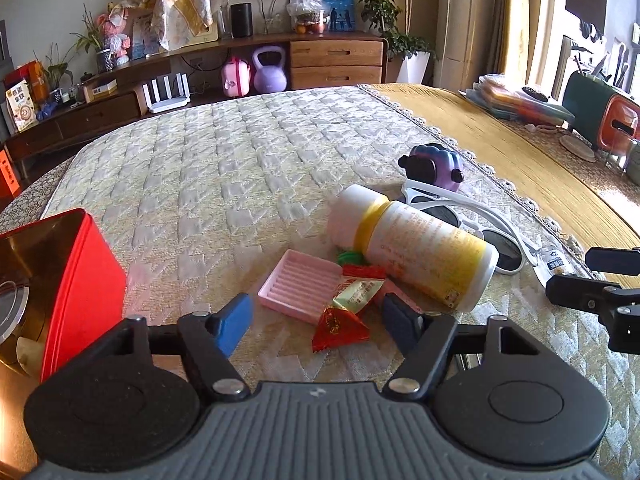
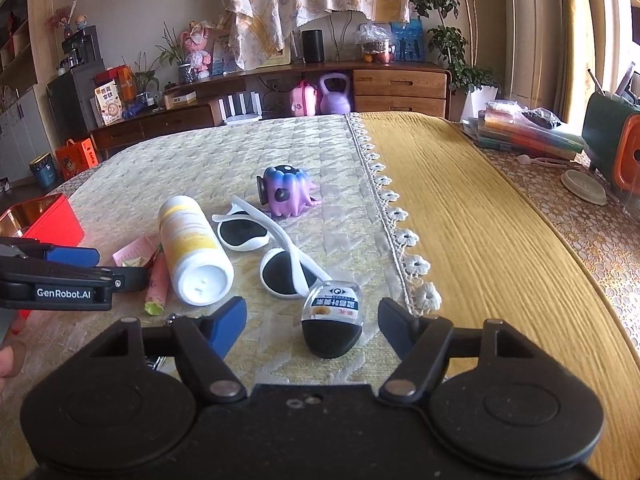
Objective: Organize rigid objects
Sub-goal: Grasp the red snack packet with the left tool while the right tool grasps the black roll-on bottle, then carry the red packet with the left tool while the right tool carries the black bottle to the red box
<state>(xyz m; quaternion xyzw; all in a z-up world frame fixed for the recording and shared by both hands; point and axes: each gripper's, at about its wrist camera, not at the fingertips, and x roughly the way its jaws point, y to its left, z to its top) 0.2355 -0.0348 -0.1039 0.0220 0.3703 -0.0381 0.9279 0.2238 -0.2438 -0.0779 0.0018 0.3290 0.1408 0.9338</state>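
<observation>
Item: small clear-topped case (image 2: 331, 322) with a black base and printed label, lying on the quilted cloth of the table (image 2: 320, 152), between the jaws of the right gripper (image 2: 312, 322); jaws apart, neither pad touching it. Its long axis runs toward the camera, black rounded end nearest, clear end pointing away toward the white sunglasses (image 2: 272, 256) just beyond. Item: red wrapped candy (image 1: 338, 326), between the jaws of the left gripper (image 1: 316, 324), likewise apart and clear of it; a green-and-gold candy (image 1: 356, 295) lies against it, with a pink ridged tray (image 1: 296, 284) touching. Adjacent: white-and-yellow bottle (image 1: 416, 256) on its side, cap pointing away to the left; purple toy (image 2: 286, 194); red tin (image 1: 80, 280), open, at left. Risk, judged: the rounded case may squirt out from closing pads; the left jaws may catch both candies or nudge the tray.
</observation>
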